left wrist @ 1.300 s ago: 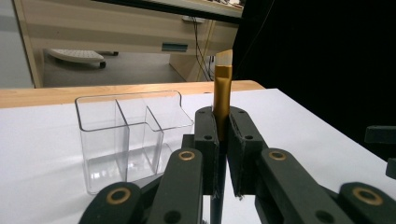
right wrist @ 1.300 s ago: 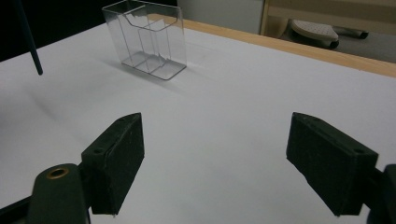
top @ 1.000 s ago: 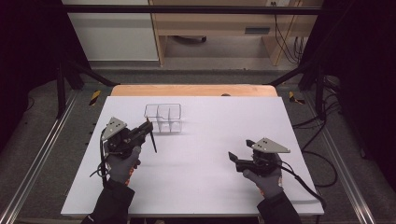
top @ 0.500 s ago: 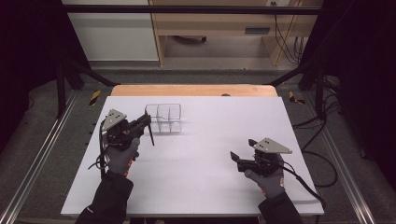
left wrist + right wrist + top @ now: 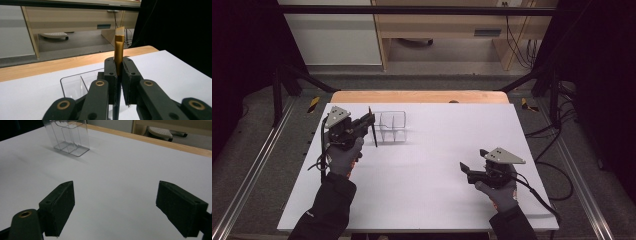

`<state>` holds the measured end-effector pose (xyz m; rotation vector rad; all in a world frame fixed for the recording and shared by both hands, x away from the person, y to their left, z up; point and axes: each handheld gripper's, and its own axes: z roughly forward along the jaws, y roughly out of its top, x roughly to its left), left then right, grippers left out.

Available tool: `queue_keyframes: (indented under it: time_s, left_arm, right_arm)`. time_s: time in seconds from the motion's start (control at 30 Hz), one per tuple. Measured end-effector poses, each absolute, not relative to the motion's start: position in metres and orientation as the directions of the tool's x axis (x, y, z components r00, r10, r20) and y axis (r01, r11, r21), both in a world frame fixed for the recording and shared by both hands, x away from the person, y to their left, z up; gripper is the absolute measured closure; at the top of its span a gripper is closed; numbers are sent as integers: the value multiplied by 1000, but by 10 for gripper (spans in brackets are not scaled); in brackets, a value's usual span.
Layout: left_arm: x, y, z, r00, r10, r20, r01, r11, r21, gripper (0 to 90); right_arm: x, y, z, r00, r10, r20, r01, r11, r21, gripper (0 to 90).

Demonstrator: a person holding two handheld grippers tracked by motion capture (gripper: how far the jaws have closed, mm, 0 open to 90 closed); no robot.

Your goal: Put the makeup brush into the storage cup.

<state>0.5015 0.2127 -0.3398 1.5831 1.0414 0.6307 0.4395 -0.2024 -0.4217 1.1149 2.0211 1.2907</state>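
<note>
My left gripper [image 5: 370,122] is shut on a thin upright stick [image 5: 373,129], dark in the high view. In the left gripper view the stick [image 5: 119,51] is gold-brown with a pale slanted tip and rises between the pads of the left gripper [image 5: 119,68]. A clear plastic box [image 5: 392,126] with compartments stands just right of the stick; the box [image 5: 75,83] lies right behind the jaws. My right gripper [image 5: 465,170] rests low at the right front, open with nothing between its jaws [image 5: 115,192]. The clear box [image 5: 68,136] stands far ahead of it.
A white sheet [image 5: 437,145] covers the table, and a strip of bare wood [image 5: 417,96] shows at its far edge. Metal frame rails [image 5: 257,170] run along both sides. Cables [image 5: 557,175] trail off at the right.
My left hand has risen and moved toward the far side with the stick, ending close to the clear box's left wall. The right hand has stayed in place.
</note>
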Motion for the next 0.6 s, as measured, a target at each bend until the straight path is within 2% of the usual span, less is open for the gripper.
queue_keyframes:
  time_s: [0.6]
  left_arm:
    - [519,218,-333,451,885,-120,300,-24,954,820]
  right_arm:
    - [440,-202,-423,-538,843,16,382,227,896,152]
